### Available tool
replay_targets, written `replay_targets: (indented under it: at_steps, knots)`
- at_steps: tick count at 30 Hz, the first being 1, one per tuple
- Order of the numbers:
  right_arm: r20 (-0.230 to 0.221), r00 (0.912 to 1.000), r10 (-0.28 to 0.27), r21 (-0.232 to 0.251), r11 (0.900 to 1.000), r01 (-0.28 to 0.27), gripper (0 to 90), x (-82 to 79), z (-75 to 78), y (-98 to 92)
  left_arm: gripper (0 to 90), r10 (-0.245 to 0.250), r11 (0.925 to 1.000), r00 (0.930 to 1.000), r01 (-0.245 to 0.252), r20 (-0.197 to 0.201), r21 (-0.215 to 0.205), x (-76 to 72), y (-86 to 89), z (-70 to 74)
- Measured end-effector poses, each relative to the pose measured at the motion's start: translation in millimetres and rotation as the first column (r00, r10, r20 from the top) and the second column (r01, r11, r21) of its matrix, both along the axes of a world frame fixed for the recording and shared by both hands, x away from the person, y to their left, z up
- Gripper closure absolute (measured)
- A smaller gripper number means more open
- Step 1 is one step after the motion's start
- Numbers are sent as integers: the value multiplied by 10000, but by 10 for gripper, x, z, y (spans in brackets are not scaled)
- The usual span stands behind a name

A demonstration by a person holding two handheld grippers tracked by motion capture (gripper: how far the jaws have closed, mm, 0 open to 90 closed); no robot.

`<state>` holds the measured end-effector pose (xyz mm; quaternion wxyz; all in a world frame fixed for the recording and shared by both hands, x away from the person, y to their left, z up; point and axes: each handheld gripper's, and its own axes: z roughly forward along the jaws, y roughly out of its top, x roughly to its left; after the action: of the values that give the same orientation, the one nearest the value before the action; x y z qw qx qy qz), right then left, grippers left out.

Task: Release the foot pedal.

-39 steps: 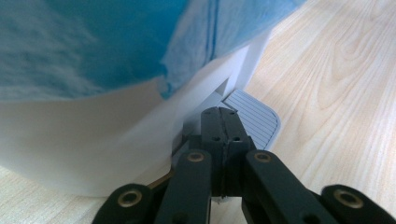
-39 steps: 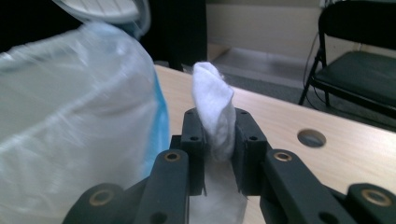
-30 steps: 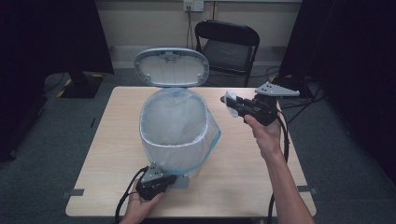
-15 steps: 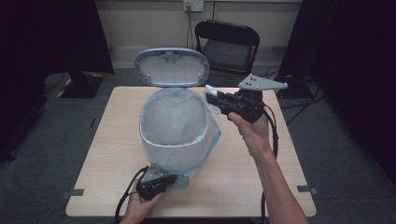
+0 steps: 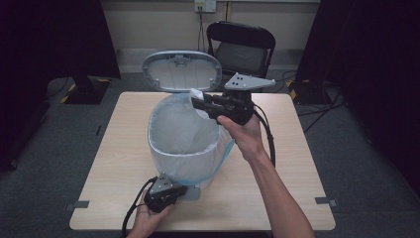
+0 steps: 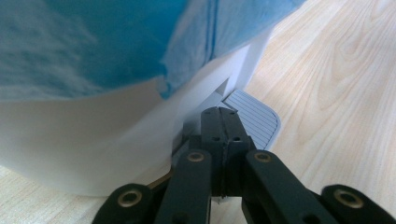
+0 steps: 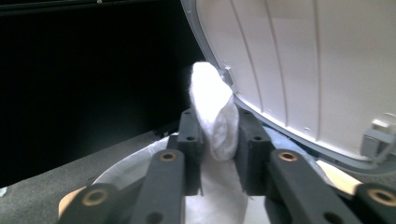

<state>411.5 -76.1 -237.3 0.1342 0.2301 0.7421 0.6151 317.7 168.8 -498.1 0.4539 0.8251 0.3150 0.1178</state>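
Right gripper (image 5: 199,102) just above the bin's mouth, white wad in its jaws, likely about to drop it.
Clenched on the white wad (image 7: 212,112), jaws just now starting to open, wad touching both pads. Bin (image 5: 183,163) right below the gripper, mouth facing up, blue bag inside, lid (image 5: 181,72) standing open at the bin's back. Wad's long way pointing up along the lid. Right hand the nearer one to the bin's mouth. Left gripper (image 6: 219,116) low at the bin's front, squeezed shut with nothing inside, tips on the pedal (image 6: 257,116). Under the bin, a pale wood table (image 5: 114,148); behind the bin, a black chair (image 5: 242,49) and grey floor.
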Motion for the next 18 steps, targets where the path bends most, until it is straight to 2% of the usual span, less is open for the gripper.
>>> replay_targets:
  at_steps: [5,8,13,18]
  knots:
    - [-163,9999,34,-338,9994,-39,562,59,-45,96,900,2,10000,10000,-2,-3,-10,0,0,0]
    - [-188,9998,-110,-326,9994,104,436,81,-65,115,900,8,10000,10000,-8,-12,-21,1,1,0]
    - [-238,9995,-218,-427,9989,208,396,84,-80,97,900,8,10000,10000,-8,-13,-18,1,1,0]
    - [-156,9986,-509,-366,9981,503,408,63,-84,-11,900,8,10000,10000,-8,-9,-18,1,1,0]
